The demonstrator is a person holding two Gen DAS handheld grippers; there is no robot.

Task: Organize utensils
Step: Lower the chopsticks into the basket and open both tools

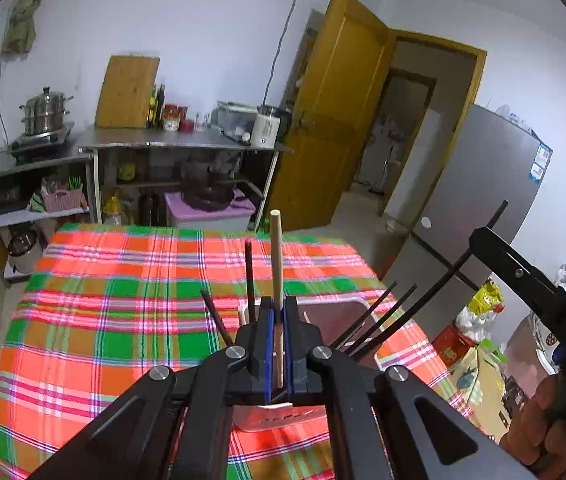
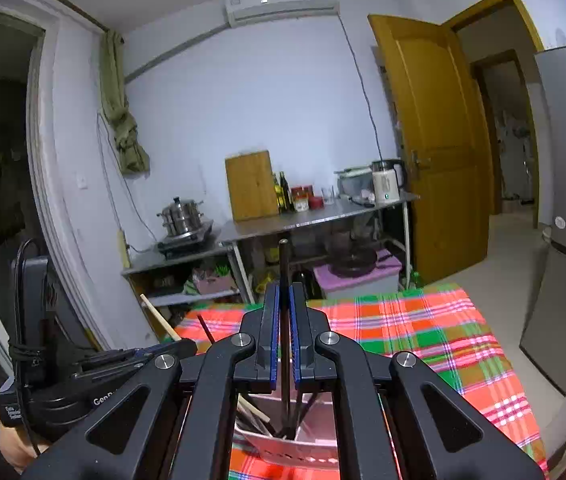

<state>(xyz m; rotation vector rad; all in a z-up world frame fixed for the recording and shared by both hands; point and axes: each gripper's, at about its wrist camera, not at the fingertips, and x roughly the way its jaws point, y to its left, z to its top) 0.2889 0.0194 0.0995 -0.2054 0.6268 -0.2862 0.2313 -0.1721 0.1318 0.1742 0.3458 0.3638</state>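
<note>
Between your left tool's [image 1: 278, 344] matt black plastic arms sits a pale bare-wood chopstick [image 1: 276, 256]; beneath lies woven plaid cloth [image 1: 123, 300]; ahead, a brushed-metal tabletop [image 1: 163, 138].

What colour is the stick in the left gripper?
Pale wood, a light tan chopstick. It shows best in the left wrist view.

The left gripper [image 1: 278, 330] is clamped on a pale wooden chopstick [image 1: 275, 256] that stands nearly upright above a white bin [image 1: 353, 304] on the plaid tablecloth [image 1: 123, 300]. Black chopsticks [image 1: 249, 276] lean out of the bin. The right gripper's black frame [image 1: 531, 276] shows at the right edge.
</note>
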